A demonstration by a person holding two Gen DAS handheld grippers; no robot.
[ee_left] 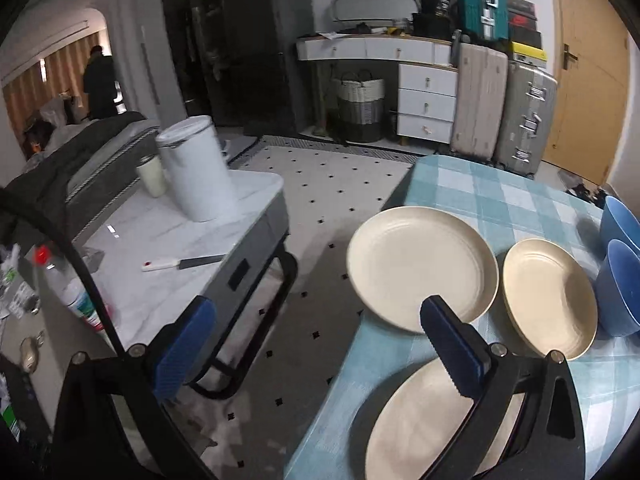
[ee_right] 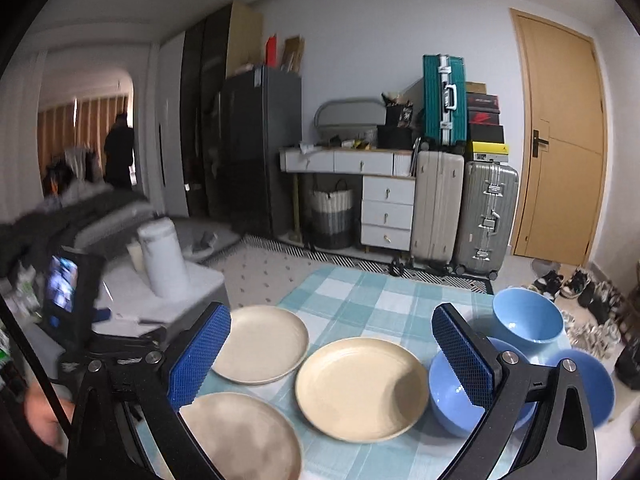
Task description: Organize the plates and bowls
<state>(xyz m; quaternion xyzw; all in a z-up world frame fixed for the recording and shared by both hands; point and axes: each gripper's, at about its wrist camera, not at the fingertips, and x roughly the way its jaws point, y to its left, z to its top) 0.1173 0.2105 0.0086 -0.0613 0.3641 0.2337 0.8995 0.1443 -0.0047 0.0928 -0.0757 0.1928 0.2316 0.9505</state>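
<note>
1. The left gripper (ee_left: 316, 336) is wide open and holds nothing. It hangs over the edge of the checked table (ee_left: 480, 192).
2. The right gripper (ee_right: 332, 344) is wide open too, with nothing in it.
3. Three cream plates (ee_right: 362, 390) lie flat on the table, near each other.
4. Three blue bowls (ee_right: 526, 318) sit close together, just to the right of the plates.

Both the left gripper (ee_left: 316, 344) and the right gripper (ee_right: 332, 344) have black angular arms with silver round screws at the joints. Their fingers (ee_right: 464, 356) carry blue pads with a fine cross-hatched texture.
</note>
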